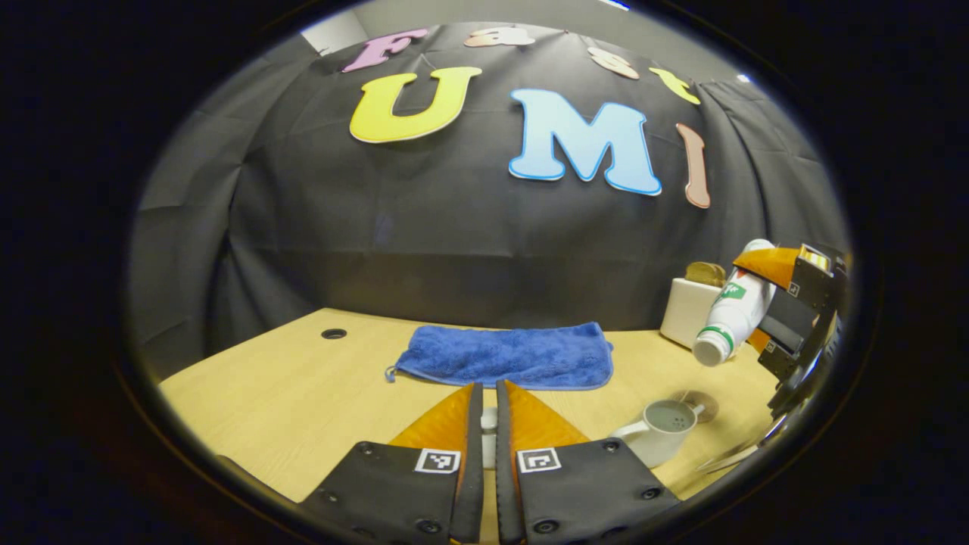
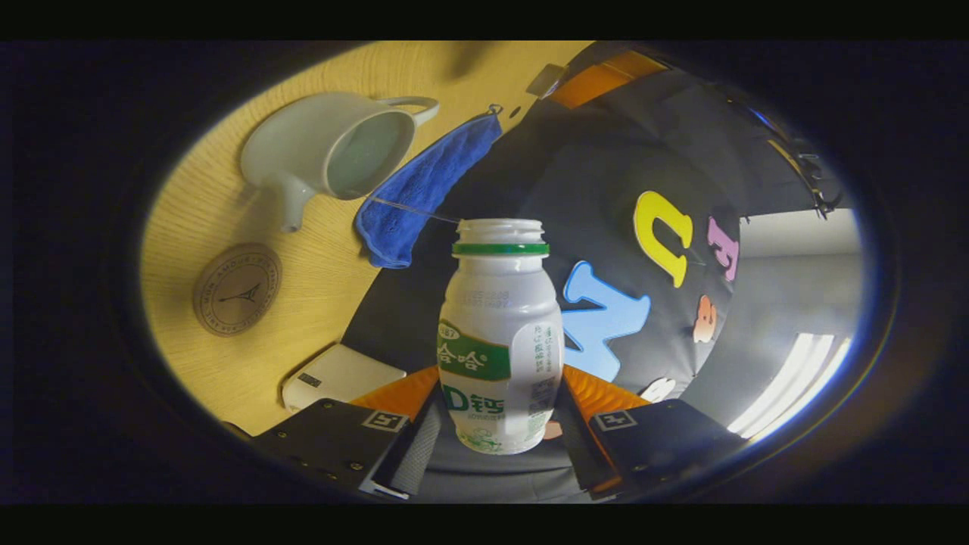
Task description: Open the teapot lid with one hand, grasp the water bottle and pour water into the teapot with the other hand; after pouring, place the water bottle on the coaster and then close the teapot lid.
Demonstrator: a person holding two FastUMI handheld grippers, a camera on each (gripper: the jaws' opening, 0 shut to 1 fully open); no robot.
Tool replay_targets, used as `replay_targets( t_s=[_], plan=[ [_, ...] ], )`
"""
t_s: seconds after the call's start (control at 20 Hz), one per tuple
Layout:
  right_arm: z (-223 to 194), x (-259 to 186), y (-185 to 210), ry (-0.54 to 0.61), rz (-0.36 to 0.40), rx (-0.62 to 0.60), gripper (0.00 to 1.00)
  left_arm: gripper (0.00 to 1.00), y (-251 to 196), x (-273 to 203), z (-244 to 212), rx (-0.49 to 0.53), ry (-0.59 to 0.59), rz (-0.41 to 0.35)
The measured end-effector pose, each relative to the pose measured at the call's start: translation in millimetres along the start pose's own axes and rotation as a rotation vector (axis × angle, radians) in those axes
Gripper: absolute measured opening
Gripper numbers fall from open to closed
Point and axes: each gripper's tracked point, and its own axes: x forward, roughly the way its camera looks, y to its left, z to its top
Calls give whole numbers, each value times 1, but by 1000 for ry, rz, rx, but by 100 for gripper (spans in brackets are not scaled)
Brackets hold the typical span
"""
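Gripping the uncapped water bottle [image 2: 500,341] by its body, tilted mouth-down above the lidless teapot [image 1: 660,430] beside the coaster [image 2: 236,289], the right gripper [image 2: 500,424] works while the left gripper [image 1: 488,439] pinches a small pale object, likely the lid.

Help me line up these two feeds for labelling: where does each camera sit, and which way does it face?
Left gripper view: rides the left gripper, level over the table, facing the booth wall; its fingers pinch the lid.
Right gripper view: rides the right gripper, rolled sideways, looking along the water bottle it clamps.
Shared: teapot, blue towel, coaster, bottle.
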Motion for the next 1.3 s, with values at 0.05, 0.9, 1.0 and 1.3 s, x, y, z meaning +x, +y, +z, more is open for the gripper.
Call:
replay_targets(
  t_s=[0.05, 0.9, 1.0, 1.3],
  plan=[
    [0, 0, 0, -1, 0, 3, 74, 13, 0, 0, -2, 1, 1, 0],
    [19, -22, 52, 45, 203, 566, 74, 17, -4, -1, -1, -8, 1, -11],
    [22, -28, 57, 63, 222, 696, 74, 17, -3, 0, -1, -10, 2, -13],
    [16, -31, 57, 146, 228, 1085, 74, 14, -11, 0, -1, -16, 1, -33]
  ],
)
